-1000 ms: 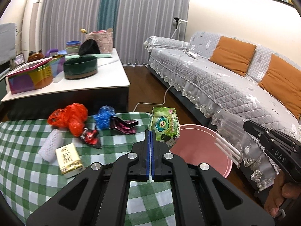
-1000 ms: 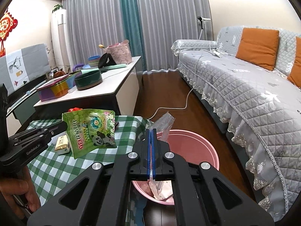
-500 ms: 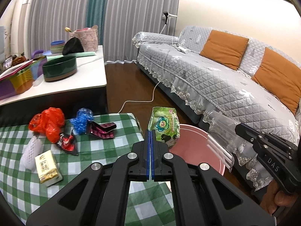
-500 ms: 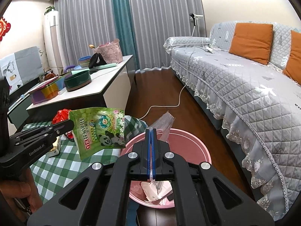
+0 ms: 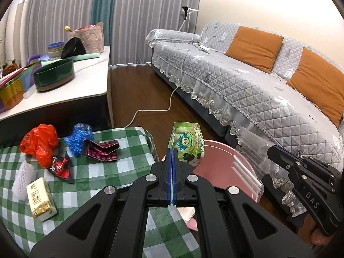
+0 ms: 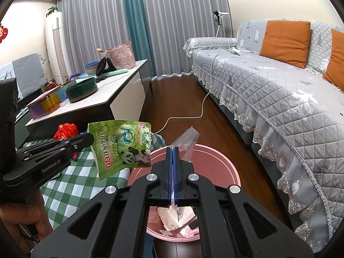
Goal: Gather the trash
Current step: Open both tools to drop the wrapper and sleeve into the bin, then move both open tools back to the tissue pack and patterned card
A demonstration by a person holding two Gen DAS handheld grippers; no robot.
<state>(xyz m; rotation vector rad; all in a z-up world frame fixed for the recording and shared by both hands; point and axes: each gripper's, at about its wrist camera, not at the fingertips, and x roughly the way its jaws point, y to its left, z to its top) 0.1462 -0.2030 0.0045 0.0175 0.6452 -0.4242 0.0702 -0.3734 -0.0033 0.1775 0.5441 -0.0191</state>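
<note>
The green pouch (image 6: 123,146) with a panda print hangs clamped in the jaws of the left gripper (image 5: 172,154), held over the near rim of the pink bin (image 6: 217,165). The right gripper (image 6: 172,152) has its jaws pressed together on a clear plastic wrapper (image 6: 188,142), which sticks up above the same bin; in the left wrist view that wrapper (image 5: 250,150) shows white sticks inside it. Crumpled white and pink paper (image 6: 172,217) already lies in the bottom of the bin.

The bin stands on the dark wooden floor (image 5: 137,90), just beside the corner of the surface, which wears a green and white checked cloth (image 5: 103,176). Six pieces lie on the cloth: one red plastic bag (image 5: 39,142), one crumpled blue wrapper (image 5: 78,137), one dark pink-patterned packet (image 5: 101,150), one red and black wrapper (image 5: 61,166), one white foam net (image 5: 21,175) and one yellow tissue pack (image 5: 39,198). They sit close together, well apart from the bin.

Behind stands a white table (image 5: 64,92) with a dark green round tray (image 5: 54,77), stacked bowls (image 5: 56,49) and a pink basket (image 5: 88,36). A grey quilted sofa (image 5: 247,90) with two orange cushions (image 5: 253,45) runs along the right, a white cable (image 5: 150,110) trails across the floor, and grey and teal curtains (image 5: 103,10) cover the far wall.
</note>
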